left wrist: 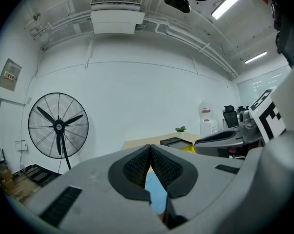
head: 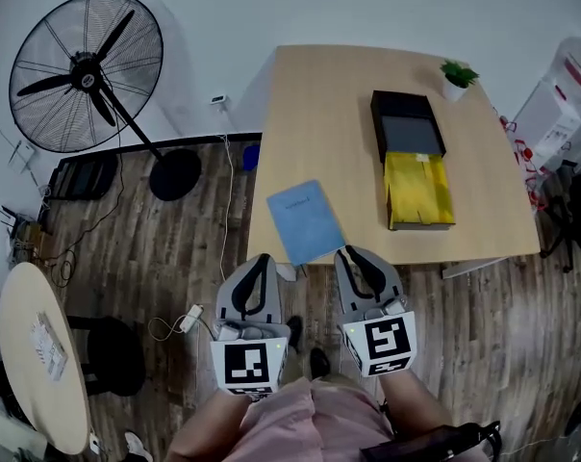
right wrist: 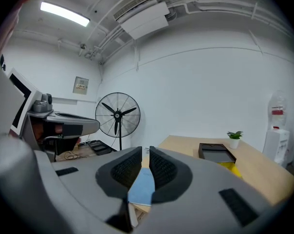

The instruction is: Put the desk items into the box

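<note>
Nothing can be read here. The flat blue paper folder [head: 306, 221] has a faint line of print near its far edge, the white plastic container with red label patches [head: 558, 104] has print too, and the small framed wall notice [left wrist: 9, 75] is also marked, all too small to make out. The white left cube [head: 247, 366] and white right cube [head: 388, 341] show only black square code patterns.

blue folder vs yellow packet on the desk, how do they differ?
The blue folder lies askew, overhanging the near edge of the desk; the yellow packet sits square, butting the black box. Blue looks thin, yellow thicker. Both lie flat on the desk, outside the box.
</note>
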A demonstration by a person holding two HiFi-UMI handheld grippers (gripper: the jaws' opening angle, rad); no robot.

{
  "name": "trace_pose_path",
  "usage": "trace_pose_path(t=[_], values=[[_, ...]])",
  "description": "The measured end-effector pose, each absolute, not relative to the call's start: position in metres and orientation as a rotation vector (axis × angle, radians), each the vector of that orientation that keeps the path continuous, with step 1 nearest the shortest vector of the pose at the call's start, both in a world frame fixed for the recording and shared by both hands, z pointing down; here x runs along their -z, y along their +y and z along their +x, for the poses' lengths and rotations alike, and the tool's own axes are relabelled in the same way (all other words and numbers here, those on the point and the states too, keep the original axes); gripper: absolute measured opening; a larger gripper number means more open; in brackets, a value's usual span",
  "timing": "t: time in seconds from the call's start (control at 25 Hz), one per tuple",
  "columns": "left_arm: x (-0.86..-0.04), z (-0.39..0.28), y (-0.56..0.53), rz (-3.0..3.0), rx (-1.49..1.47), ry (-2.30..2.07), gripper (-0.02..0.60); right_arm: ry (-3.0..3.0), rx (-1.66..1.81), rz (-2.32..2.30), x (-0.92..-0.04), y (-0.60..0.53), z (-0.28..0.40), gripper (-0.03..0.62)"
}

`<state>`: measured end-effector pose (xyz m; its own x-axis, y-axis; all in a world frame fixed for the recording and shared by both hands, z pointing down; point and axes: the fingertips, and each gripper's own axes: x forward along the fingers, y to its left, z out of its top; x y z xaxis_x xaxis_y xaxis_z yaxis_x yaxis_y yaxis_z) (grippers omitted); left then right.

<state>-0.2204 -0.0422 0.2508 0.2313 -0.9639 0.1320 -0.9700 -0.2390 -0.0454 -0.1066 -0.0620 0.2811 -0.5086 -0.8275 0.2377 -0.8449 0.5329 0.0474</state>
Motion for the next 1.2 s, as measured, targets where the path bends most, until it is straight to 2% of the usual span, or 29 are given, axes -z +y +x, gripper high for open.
trace_pose_path(t=[0.8, 1.2], values=[[-0.434, -0.198, -0.125, 2.397, -0.535, -1.489, 0.010, -2.289, -0.457, 1.506, -0.426, -0.099, -0.100, 0.048], [-0.483, -0.194, -0.131, 2.391, -0.691, -1.370, 0.010, -2.211, -0.594, 1.485, -0.477, -0.091, -0.107, 0.048]])
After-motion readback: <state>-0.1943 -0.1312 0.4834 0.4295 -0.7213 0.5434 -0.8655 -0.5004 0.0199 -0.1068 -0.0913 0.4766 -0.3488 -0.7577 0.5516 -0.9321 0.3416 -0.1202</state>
